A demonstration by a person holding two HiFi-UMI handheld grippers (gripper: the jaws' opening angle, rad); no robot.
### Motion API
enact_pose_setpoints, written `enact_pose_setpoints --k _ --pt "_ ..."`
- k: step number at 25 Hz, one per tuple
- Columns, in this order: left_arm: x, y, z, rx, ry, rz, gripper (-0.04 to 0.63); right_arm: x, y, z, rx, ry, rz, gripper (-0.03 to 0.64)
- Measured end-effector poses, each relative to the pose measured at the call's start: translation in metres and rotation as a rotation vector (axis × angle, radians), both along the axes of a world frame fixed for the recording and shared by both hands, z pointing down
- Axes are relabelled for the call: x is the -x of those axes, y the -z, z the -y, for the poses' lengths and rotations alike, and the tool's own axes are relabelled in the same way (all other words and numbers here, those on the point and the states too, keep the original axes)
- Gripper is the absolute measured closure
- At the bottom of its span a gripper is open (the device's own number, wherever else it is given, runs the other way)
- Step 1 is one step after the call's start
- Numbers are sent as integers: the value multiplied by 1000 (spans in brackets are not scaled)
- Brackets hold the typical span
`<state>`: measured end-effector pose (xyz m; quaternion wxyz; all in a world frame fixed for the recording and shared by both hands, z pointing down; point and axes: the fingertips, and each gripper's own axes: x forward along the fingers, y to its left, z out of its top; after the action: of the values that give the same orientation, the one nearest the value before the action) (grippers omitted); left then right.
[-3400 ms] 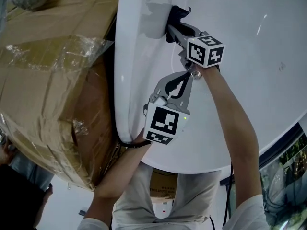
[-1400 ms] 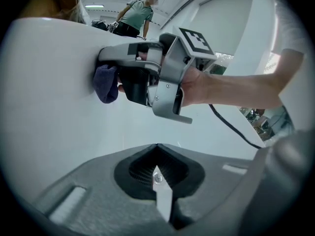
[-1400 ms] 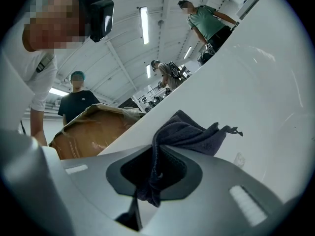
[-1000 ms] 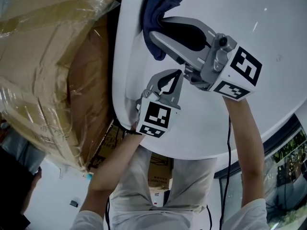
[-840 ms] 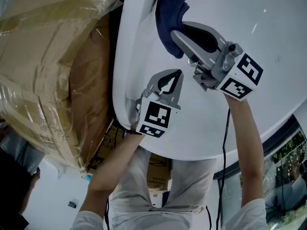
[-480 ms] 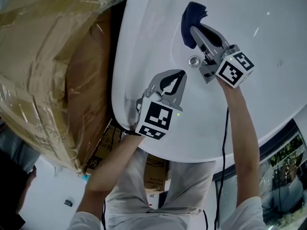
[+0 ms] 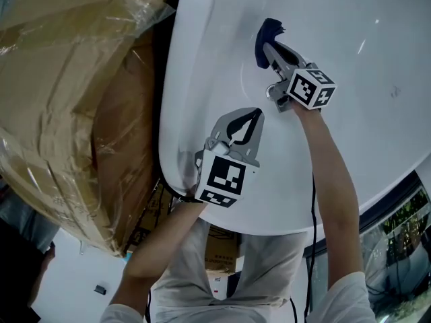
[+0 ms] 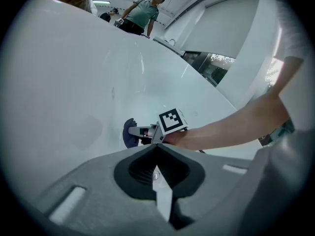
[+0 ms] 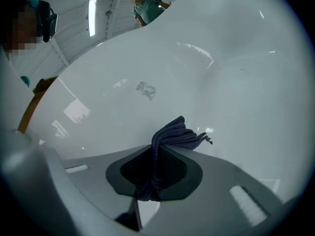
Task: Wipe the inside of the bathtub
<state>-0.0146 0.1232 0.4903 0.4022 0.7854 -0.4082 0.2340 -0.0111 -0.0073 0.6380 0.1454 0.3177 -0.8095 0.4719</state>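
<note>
A white bathtub (image 7: 377, 59) fills the head view, its inside wall curving down from the rim (image 7: 172, 126). My right gripper (image 7: 268, 44) reaches deep into the tub and is shut on a dark blue cloth (image 7: 264, 36), whose folds (image 9: 173, 134) bunch out past the jaws against the white surface. In the left gripper view the same cloth (image 8: 129, 133) shows beside the right gripper's marker cube. My left gripper (image 7: 246, 115) hovers nearer the rim, jaws shut with nothing between them. A small metal drain fitting (image 7: 271, 89) sits just below the right gripper.
A large cardboard box (image 7: 74, 106) wrapped in clear film presses against the tub's left rim. A dark window frame (image 7: 404, 200) runs along the lower right. People (image 8: 142, 14) stand in the background beyond the tub.
The right gripper with the cloth has swept from the tub's upper left wall rightward and deeper into the basin. The left gripper has stayed near the rim.
</note>
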Motion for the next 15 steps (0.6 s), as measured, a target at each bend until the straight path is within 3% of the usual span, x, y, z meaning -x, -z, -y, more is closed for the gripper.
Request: enact_pose_setpoints --k 9,15 --pt "12 -15 1 59 55 30 597 6 -51 -8 77 2 -93 572" --pt "9 -20 -4 117 64 1 597 16 -76 -19 147 -45 -83 571"
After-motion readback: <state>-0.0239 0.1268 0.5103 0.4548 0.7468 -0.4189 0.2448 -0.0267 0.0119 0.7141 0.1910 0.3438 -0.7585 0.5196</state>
